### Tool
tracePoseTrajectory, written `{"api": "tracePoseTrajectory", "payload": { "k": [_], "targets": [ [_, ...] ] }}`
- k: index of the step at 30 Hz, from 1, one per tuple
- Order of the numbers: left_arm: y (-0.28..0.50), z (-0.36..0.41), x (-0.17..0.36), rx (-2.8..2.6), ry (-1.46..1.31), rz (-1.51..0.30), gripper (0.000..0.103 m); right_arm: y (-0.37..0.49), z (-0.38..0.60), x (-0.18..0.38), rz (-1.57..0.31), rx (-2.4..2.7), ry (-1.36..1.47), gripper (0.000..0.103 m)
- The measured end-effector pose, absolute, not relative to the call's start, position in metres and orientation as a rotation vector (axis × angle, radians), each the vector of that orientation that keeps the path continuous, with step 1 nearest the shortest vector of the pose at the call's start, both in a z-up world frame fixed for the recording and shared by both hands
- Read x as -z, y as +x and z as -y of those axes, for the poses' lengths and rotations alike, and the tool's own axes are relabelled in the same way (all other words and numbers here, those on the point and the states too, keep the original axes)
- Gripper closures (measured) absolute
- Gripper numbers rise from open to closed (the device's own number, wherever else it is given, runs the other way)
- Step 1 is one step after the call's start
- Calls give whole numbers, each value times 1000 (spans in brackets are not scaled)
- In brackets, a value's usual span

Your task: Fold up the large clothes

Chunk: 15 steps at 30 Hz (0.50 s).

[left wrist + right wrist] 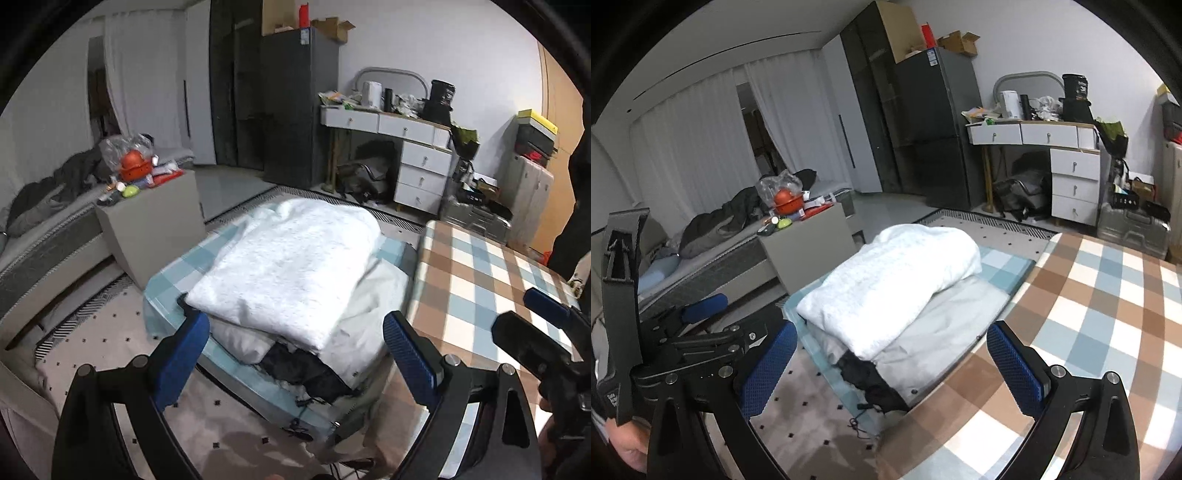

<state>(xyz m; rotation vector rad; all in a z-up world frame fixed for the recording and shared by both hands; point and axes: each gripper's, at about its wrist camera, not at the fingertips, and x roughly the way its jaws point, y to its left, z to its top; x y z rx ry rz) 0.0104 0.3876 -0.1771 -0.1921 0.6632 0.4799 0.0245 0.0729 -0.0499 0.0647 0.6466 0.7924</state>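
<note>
left gripper [295, 350]: blue fingers [186, 354] spread wide apart, holding nothing, hovering in front of the near edge of the clothes pile; seen from the right wrist view as a black frame with a blue tip at lower left.
right gripper [892, 363]: blue fingers [1015, 369] also wide apart and empty, hanging over the near corner of the pile and the edge of the checked cloth; visible at the right edge of the left wrist view.
white garment [291, 258]: folded, thick, lying on top of the pile.
pale grey garment [945, 332]: folded flat directly under the white one, sticking out on the right side.
dark garment [306, 369]: bunched at the near bottom of the pile, with a cord trailing onto the rug.
blue checked mat [173, 269]: low pad on the floor, carrying the whole pile.
brown checked cloth [1089, 314]: spread on a surface just right of the mat, bare.
rug [812, 398]: pale with small dark dots, under the mat.
grey cabinet [151, 221]: left of the mat, cluttered on top with an orange round thing [135, 166].
white desk [1052, 147]: against the far wall, with drawers and clutter.
dark fridge [934, 125]: beside the desk, boxes on top.
</note>
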Motion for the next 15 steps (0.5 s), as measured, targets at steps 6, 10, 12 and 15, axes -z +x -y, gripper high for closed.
{"api": "tracePoseTrajectory", "payload": {
  "k": [6,10,12,15],
  "targets": [
    [7,-380,168,-476,-166,-645,11,24,-69,48,-652,-801,80,0],
    [9,-381,160,-479,-162,-627,11,18,-69,43,-633,-816,72,0],
    [9,-380,156,-478,-161,-617,11,15,-70,40,-620,-819,65,0],
    [9,-381,152,-475,-162,-617,11,13,-70,38,-613,-825,52,0]
  ]
}}
